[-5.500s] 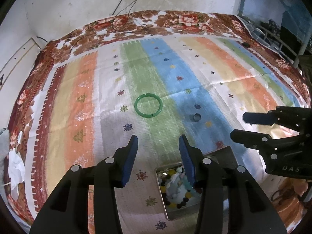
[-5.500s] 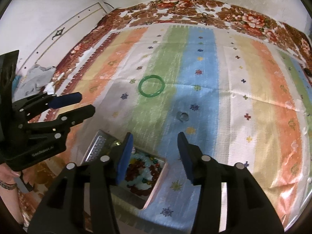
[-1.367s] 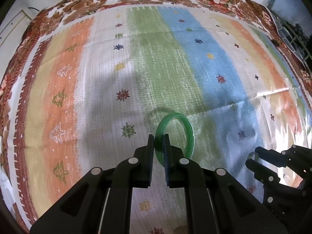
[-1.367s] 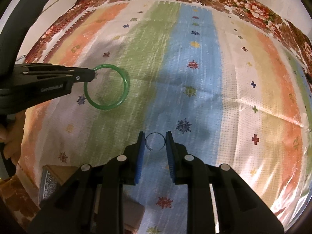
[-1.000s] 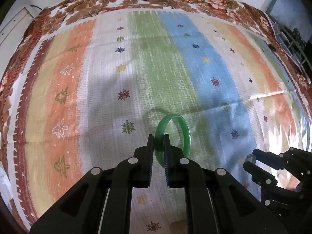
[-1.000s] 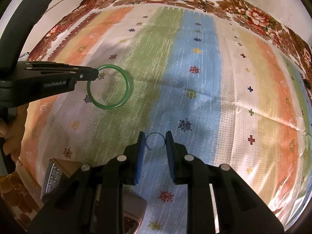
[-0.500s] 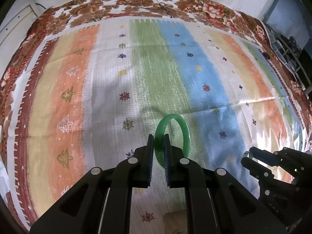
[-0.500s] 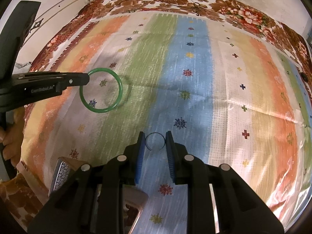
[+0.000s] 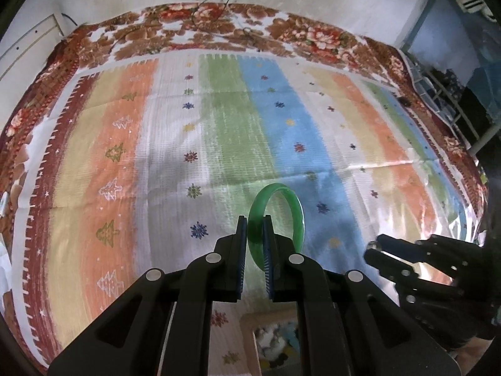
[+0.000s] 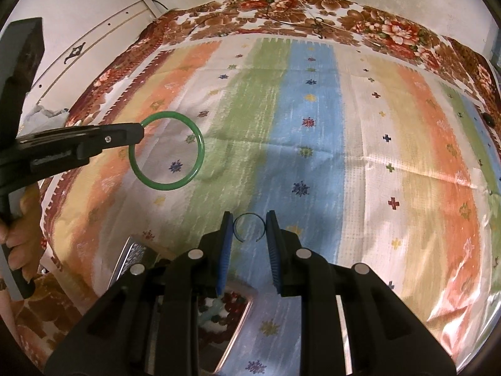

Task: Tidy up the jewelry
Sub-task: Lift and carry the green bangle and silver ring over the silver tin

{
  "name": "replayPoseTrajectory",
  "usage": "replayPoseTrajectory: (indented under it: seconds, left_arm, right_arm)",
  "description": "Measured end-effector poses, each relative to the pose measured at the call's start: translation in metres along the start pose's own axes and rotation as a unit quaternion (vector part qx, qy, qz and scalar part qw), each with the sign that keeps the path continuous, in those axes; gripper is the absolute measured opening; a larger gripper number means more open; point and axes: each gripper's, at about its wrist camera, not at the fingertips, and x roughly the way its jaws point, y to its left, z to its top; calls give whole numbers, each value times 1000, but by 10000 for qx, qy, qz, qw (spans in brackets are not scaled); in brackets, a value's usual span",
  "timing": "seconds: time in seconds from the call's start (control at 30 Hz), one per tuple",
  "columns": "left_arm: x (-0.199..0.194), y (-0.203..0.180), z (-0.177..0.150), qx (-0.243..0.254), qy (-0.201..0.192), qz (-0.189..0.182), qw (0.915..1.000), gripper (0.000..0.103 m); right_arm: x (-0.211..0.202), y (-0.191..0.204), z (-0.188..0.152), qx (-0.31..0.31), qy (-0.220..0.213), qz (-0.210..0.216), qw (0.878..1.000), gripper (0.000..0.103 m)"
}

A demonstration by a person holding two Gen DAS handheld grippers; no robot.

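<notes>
- left gripper: jaws pinching the rim of the green bangle, lower centre of the left wrist view; bangle stands edge-on, sticking up past the blue pads, clear of the cloth
- same bangle in the right wrist view sits left of centre, seen as a full ring, clamped at its upper left edge by the left gripper coming in from the left edge
- right gripper: jaws narrowly spread, pinching a thin open wire ring by its two sides; gap in the ring faces down, lower centre of frame
- right gripper also shows at lower right of the left wrist view; the ring is too small to make out there
- striped cloth fills both views, floral blanket along the top edge
- open tin of beads at bottom centre of the right wrist view, partly hidden behind the gripper body; blurred at bottom centre of the left wrist view
- person's hand on the left gripper handle, lower left edge
</notes>
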Motion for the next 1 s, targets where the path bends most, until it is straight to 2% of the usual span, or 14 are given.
replayPoseTrajectory:
  seconds: [0.2,0.43,0.63,0.8,1.0]
  left_arm:
    - [-26,-14,-21,150,-198,-159,9996,10]
    - [-39,-24,-46,344,-227,-223,9989,10]
    - [-55,-23,-72,83,-336,-419,9985,10]
    - [-59,-23,-93,20,-347,-387,9986,10]
    - [-59,-24,-101,24,-302,-380,9988,10]
  right_arm:
    - [-13,3,-10,33,-91,172,9998,23]
    - [-27,13,-31,-51,-115,339,9993,23]
    - [-37,20,-49,-110,-155,514,9985,23]
    - [-43,27,-62,-176,-179,674,9974,23]
    - [-42,29,-66,-152,-147,702,9973,23]
